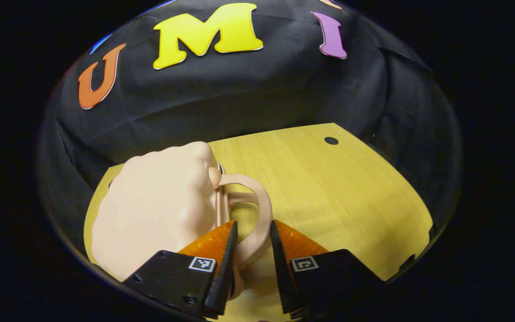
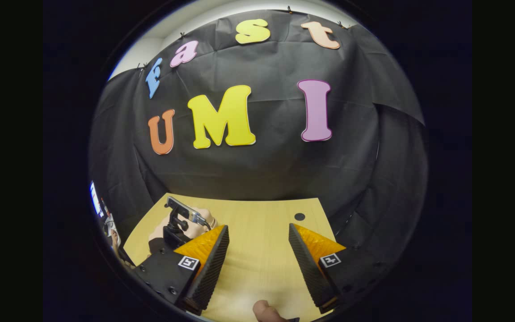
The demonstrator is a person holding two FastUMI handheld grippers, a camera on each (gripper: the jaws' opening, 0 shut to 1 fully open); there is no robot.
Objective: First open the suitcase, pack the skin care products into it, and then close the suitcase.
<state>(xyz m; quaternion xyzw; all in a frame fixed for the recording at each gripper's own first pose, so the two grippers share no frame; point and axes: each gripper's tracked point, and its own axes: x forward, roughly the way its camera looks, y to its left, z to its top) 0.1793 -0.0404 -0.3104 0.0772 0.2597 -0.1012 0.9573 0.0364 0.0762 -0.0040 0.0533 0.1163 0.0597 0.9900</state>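
1. One pale pink suitcase (image 1: 159, 210) lies on the table.
2. One looped handle (image 1: 257, 210) sits on the suitcase.
3. One wooden table (image 1: 338, 192) is here.
4. One dark round hole (image 1: 331, 140) marks the tabletop.
5. Two grippers: the left gripper (image 1: 253, 250) and the right gripper (image 2: 257, 255).

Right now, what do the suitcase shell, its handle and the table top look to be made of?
Suitcase: pale pink, smooth matte shell, likely moulded plastic.
Handle: same pink, rigid loop, likely plastic; sits between the left gripper fingers.
Table: light wood-grain, probably laminate board, with a round hole.
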